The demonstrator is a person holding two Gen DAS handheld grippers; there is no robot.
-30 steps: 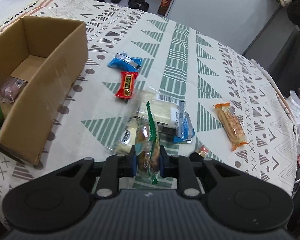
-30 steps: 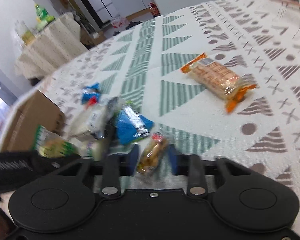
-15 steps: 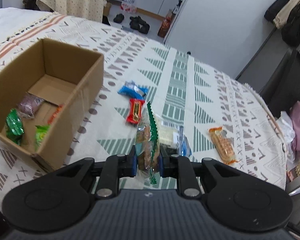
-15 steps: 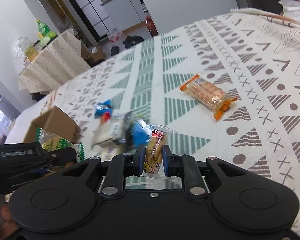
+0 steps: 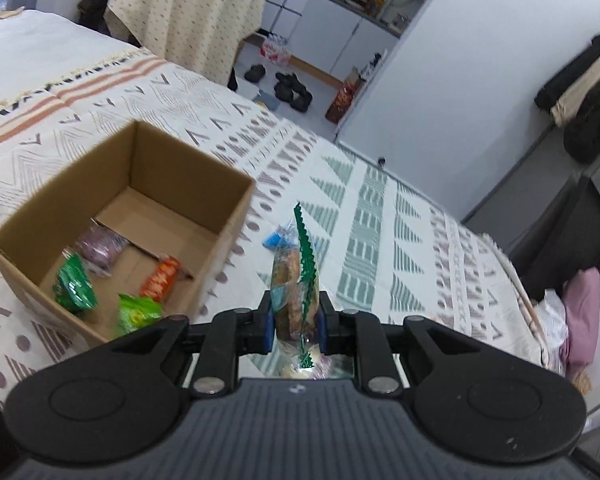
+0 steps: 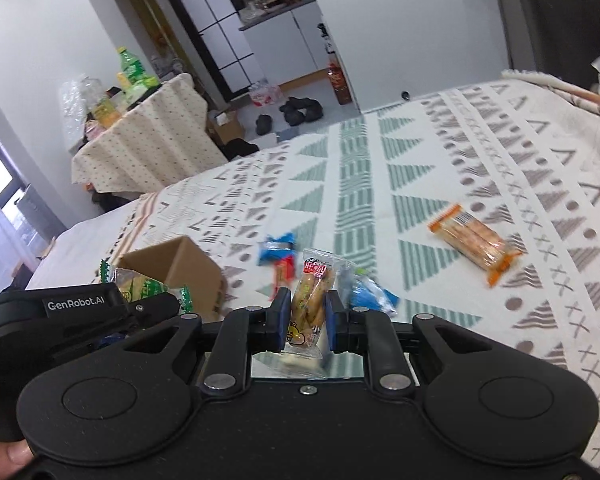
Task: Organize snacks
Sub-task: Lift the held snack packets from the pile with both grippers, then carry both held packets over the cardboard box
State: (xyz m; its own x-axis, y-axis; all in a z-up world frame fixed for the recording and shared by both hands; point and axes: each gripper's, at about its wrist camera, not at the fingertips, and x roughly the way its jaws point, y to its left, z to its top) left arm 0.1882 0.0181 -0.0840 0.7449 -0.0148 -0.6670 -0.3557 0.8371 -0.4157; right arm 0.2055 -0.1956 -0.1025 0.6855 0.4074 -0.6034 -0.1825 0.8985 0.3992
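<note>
My left gripper (image 5: 294, 322) is shut on a clear green-edged snack packet (image 5: 294, 280) and holds it in the air, to the right of the open cardboard box (image 5: 228, 216). The box holds several snacks: green packets (image 5: 74, 284), a purple one (image 5: 100, 246) and an orange one (image 5: 162, 276). My right gripper (image 6: 308, 322) is shut on a clear packet of golden sticks with a red label (image 6: 312, 300), held above the table. The left gripper (image 6: 100, 312) and the box (image 6: 180, 264) also show in the right wrist view.
On the patterned cloth (image 6: 440, 184) lie an orange cracker packet (image 6: 474, 242), a blue packet (image 6: 276, 248), a red one (image 6: 286, 270) and another blue one (image 6: 370, 294). A draped side table (image 6: 148, 140) stands beyond the table's far edge.
Both grippers have lifted their packets off the table. The left one has moved up and towards the box; more of the box's inside shows.
</note>
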